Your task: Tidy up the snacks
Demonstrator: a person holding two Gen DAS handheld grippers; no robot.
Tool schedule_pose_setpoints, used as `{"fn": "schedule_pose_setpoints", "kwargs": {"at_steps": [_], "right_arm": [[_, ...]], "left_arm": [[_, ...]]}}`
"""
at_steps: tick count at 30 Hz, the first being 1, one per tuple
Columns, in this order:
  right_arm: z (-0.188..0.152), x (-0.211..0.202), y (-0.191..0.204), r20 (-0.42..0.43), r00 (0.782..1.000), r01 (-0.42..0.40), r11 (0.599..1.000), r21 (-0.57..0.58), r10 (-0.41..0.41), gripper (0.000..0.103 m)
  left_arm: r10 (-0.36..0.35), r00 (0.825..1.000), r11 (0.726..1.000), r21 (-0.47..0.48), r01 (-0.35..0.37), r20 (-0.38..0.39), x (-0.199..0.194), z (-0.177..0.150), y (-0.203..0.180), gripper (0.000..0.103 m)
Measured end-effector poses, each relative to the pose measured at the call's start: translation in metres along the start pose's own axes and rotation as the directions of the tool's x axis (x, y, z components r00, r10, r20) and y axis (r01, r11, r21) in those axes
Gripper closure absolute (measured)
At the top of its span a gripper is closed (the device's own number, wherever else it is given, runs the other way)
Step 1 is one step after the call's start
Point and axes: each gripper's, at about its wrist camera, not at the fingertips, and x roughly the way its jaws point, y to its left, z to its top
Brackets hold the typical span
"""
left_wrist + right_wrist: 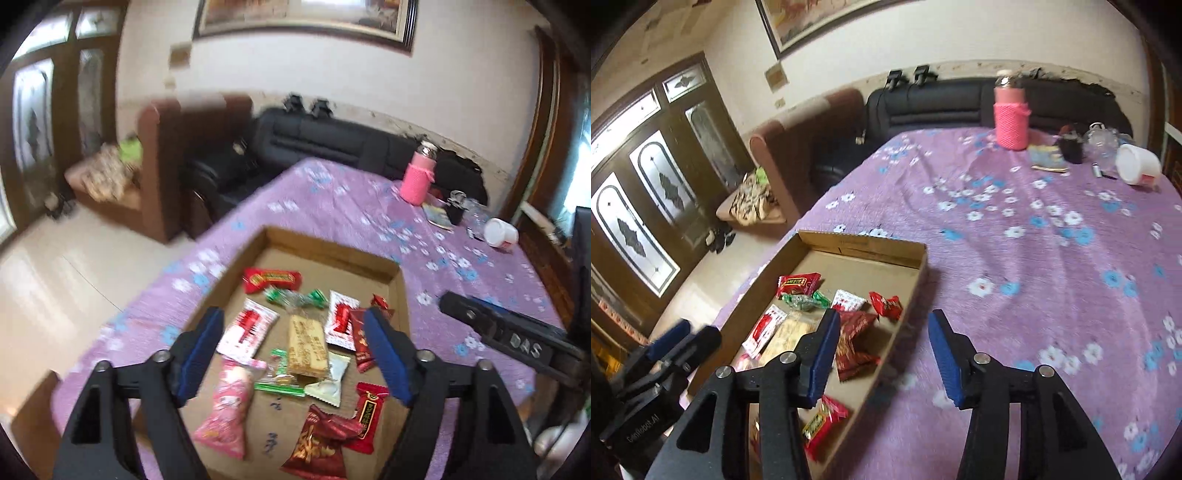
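Blue-padded left tongs (295,354) hang wide and empty directly over the cardboard box (400,295), and between their pads lies the loose heap of snacks: a long biscuit bar (307,347), white-and-red packets (246,332), a pink pouch (226,410), green-ended candies (295,297) and dark red packs (321,443). Everything to be sorted already sits inside the box, which rests near the left edge of the surface, covered by a purple flowered cloth (1034,258). Right tongs (882,354) are likewise spread and carry nothing; they straddle the box's right wall, one pad over the red snacks and the other over bare cloth. For a next pick the left side looks better placed, I judge, since the biscuit bar lies just ahead of it with its long axis running away from the camera, roughly in line with the pads, so closing across its narrow width should need little turning. Far off stand a pink bottle (1011,118) and a white tub (1137,164).
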Motion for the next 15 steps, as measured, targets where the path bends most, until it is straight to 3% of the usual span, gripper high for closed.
{"fn": "schedule_pose_setpoints", "kwargs": {"at_steps": [5, 15], "right_arm": [[-0.025, -0.029, 0.001, 0.041, 0.999, 0.010, 1.000, 0.001, -0.010, 0.039], [-0.066, -0.055, 0.006, 0.056, 0.998, 0.044, 0.998, -0.033, -0.042, 0.033]], "left_arm": [[0.057, 0.995, 0.997, 0.042, -0.060, 0.080, -0.033, -0.004, -0.018, 0.015], [0.123, 0.983, 0.990, 0.047, -0.130, 0.139, -0.069, -0.014, -0.040, 0.005]]}}
